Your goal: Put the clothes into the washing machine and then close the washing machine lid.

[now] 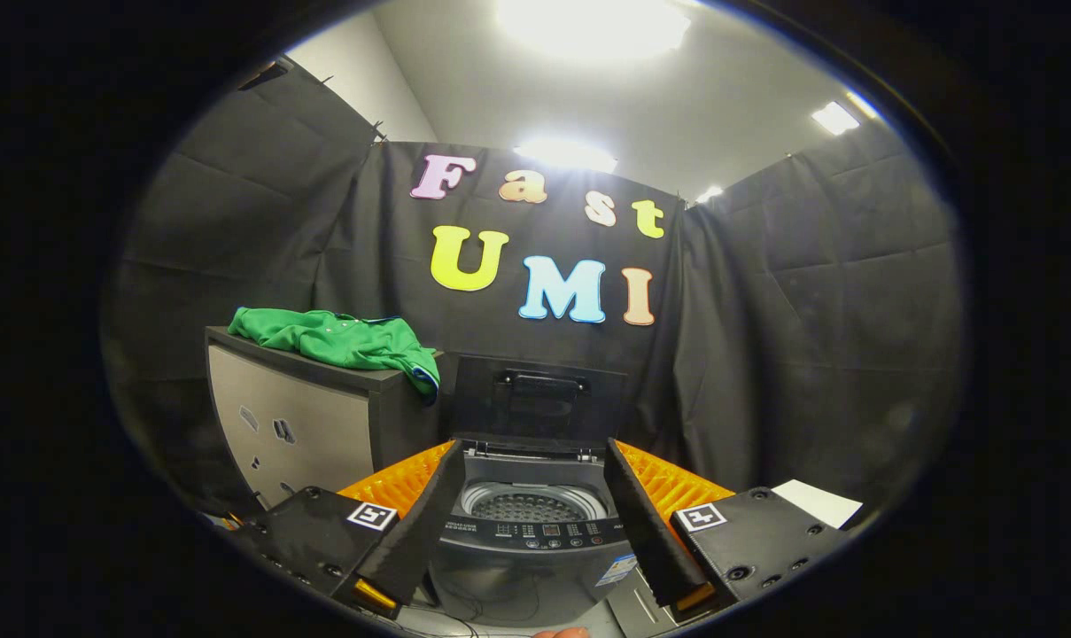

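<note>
Washing machine between spread tool fingers

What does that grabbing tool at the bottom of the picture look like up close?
The gripper has two flat, wedge-shaped fingers with ribbed inner faces, standing apart with nothing between them. Each sits on a blocky black mount with screws, and each mount carries a small square black-and-white marker.

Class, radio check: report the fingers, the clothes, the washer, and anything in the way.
Gripper open, fingers holding nothing, washing machine between them. Green garment still on the cabinet beside the machine. Lid up, drum looks empty. Path looks unobstructed.
</note>
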`<state>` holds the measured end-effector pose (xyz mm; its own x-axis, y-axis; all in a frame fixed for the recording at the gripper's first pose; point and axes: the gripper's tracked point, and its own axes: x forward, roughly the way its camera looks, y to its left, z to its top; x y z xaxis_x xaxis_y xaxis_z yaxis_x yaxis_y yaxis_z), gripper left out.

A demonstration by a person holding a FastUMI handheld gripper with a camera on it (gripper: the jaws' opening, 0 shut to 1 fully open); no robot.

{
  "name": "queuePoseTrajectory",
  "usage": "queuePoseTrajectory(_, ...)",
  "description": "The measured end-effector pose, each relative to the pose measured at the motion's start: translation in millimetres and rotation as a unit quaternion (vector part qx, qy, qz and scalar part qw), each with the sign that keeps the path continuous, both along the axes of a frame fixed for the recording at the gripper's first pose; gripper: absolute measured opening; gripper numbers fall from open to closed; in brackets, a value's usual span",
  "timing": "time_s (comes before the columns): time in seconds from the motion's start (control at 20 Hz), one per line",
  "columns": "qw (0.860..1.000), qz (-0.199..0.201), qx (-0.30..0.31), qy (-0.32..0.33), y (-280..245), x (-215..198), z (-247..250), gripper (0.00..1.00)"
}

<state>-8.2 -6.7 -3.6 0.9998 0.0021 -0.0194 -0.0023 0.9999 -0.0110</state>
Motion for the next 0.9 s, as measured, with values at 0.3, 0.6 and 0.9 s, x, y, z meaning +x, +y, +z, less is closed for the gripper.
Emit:
queuePoseTrajectory(0.3,1.000,0.001,0.000,-0.001,-0.5,5.0,6.3,0.98)
queuePoseTrajectory(0.6,0.999,0.014,0.028,-0.018,8.0,16.6,41.5,0.98)
queuePoseTrajectory(0.9,0.996,0.038,0.048,-0.061,19.2,48.0,120.2,0.98)
